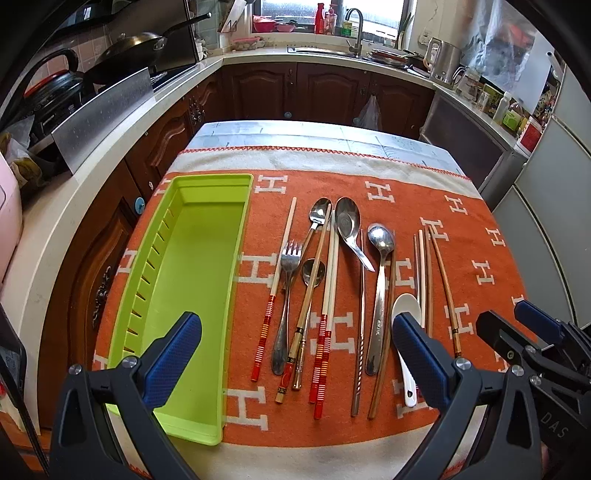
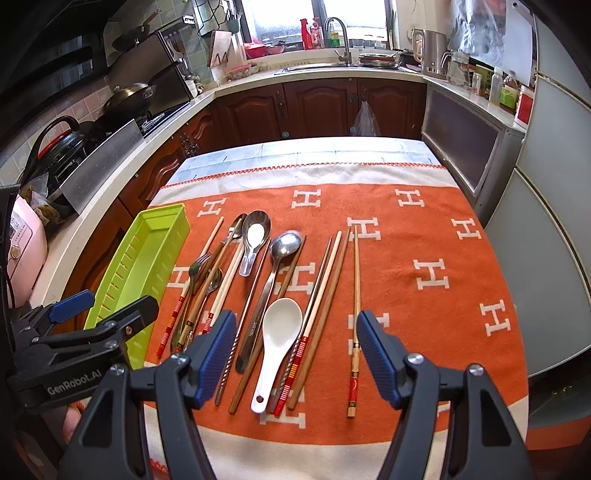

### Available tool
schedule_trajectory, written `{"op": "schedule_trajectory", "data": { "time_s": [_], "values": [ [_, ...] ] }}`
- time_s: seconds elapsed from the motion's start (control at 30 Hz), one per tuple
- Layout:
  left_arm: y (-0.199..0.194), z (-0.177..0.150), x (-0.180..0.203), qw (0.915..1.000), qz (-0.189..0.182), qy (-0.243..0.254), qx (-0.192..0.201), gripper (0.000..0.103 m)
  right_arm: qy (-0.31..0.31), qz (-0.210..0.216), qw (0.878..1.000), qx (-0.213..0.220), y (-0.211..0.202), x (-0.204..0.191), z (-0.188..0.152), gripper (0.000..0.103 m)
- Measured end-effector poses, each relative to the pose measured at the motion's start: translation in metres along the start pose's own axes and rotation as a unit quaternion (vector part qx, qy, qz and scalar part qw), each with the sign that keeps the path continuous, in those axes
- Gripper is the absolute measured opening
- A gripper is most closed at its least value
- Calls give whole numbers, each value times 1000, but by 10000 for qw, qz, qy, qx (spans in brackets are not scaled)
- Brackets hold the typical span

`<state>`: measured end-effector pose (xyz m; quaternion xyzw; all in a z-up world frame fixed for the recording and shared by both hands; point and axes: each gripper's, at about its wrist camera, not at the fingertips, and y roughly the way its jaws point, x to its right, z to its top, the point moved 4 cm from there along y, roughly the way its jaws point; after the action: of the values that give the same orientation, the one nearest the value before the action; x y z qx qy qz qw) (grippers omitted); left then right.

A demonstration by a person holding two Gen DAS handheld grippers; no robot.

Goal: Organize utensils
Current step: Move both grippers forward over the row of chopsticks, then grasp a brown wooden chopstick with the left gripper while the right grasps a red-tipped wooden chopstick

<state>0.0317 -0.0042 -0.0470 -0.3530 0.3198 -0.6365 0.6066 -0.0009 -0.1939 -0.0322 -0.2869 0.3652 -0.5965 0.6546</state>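
Both jaws wide, empty. Ahead between right jaws: white spoon [image 2: 275, 343], likely ceramic, slick, brittle; best pinched mid-handle.

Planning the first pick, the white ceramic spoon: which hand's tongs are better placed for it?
Right. The right tongs are open directly over the white spoon. The left tongs, also open, sit nearer the green tray; the spoon lies at their right finger.

i see a kitchen: dark wood cabinets [image 1: 325, 92] under a pale l-shaped counter [image 1: 110, 147], a bright window [image 2: 280, 18] behind the sink faucet [image 2: 341, 37], a wok [image 1: 136, 48] left, a grey fridge [image 2: 554, 221] right.
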Motion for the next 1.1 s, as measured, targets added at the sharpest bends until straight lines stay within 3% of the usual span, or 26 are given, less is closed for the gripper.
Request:
{"op": "schedule_trajectory", "data": {
  "time_s": [0.47, 0.77, 0.97, 1.1],
  "values": [
    [7, -1, -5, 9999, 21, -12, -133, 102, 67, 48, 9999, -129, 5, 5, 1, 60],
    [12, 4, 8, 9998, -44, 158, -97, 102, 376, 60, 9985, -391, 15, 36, 8, 44],
    [22, 11, 31, 9988, -258, 397, -137, 95, 441, -78, 9975, -542, 29, 57, 16, 41],
    [34, 13, 45, 9974, -447, 481, -296, 80, 432, -53, 9965, -711, 44, 65, 18, 36]
  ]
}}
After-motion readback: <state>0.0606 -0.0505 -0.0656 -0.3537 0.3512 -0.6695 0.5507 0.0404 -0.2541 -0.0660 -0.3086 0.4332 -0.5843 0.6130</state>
